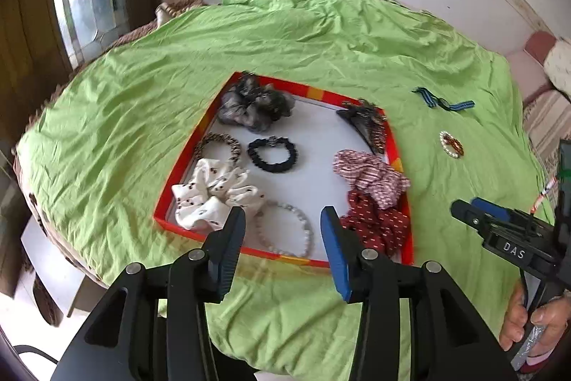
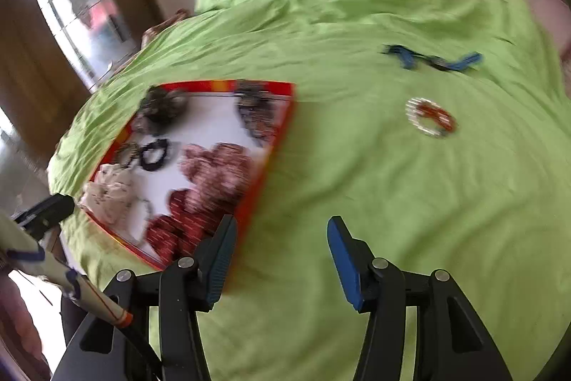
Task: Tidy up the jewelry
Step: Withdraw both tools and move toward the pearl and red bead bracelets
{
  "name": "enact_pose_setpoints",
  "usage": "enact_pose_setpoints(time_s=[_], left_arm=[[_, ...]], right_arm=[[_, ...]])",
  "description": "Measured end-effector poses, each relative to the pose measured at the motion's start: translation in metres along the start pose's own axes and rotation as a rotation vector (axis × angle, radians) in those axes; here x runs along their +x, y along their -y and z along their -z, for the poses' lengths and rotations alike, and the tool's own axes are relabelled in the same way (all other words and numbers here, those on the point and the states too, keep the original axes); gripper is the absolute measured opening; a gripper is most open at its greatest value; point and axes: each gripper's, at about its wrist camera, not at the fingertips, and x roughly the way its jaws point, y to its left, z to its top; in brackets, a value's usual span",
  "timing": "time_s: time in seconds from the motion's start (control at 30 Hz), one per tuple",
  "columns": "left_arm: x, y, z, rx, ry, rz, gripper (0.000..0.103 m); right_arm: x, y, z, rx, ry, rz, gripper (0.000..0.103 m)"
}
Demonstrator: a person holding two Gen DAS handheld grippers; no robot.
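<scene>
A rumpled green sheet [image 1: 321, 34] covers the bed against a pale wall, and on it sits a shallow red-rimmed tray [image 1: 185, 166] already holding scrunchies, bracelets and a dark hair clip. Two pieces lie outside it on the bare sheet: a small beaded ring with red inside, the pearl-and-red bracelet [image 2: 431, 116], and beyond it a blue-and-black striped ribbon [image 2: 433, 59]. The right gripper [image 2: 282, 256] hangs over empty sheet with its jaws parted at a middling width and nothing between them; from it the bracelet lies at about one o'clock, well apart, and the ribbon farther along much the same line. The ribbon's long axis runs roughly nine to three across this view, while the bracelet is round and offers no preferred axis. The left gripper [image 1: 283, 250] hovers over the tray's near edge, jaws also apart and empty, a clear beaded bracelet [image 1: 285, 231] showing between them on the tray floor; from there the loose pieces sit out at two o'clock, past the tray's far corner. The right hand looks the nearer one for fetching the bracelet, though this view is blurred.
</scene>
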Motion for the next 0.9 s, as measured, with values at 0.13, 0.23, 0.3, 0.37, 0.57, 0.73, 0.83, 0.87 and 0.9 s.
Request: enact_pose_setpoints(time_s=[0.13,0.23,0.3,0.37,0.57,0.73,0.83,0.87,0.9], left_arm=[[-0.006,0.016,0.003,0.027,-0.001,0.007,0.044],[-0.011,0.030,0.006,0.051,0.000,0.013,0.044],[-0.014,0.041,0.007,0.072,-0.003,0.025,0.044],[-0.016,0.052,0.009,0.092,-0.008,0.039,0.045],[-0.008,0.097,0.010,0.156,-0.059,0.119,0.046],[0.005,0.134,0.012,0.199,-0.099,0.156,0.046],[0.011,0.148,0.017,0.219,-0.112,0.167,0.046],[0.014,0.151,0.019,0.222,-0.116,0.168,0.046],[0.017,0.153,0.021,0.224,-0.121,0.170,0.046]], right_arm=[[-0.015,0.038,0.023,0.075,0.020,0.057,0.059],[-0.021,0.063,0.039,0.111,0.020,0.097,0.059],[-0.026,0.082,0.048,0.145,0.018,0.112,0.059],[-0.031,0.100,0.056,0.182,0.021,0.125,0.059],[-0.044,0.140,0.070,0.273,0.043,0.133,0.059],[-0.044,0.155,0.068,0.280,0.058,0.136,0.059],[-0.037,0.160,0.053,0.244,0.067,0.139,0.059],[-0.032,0.162,0.045,0.232,0.068,0.141,0.055],[-0.027,0.165,0.037,0.223,0.067,0.141,0.052]])
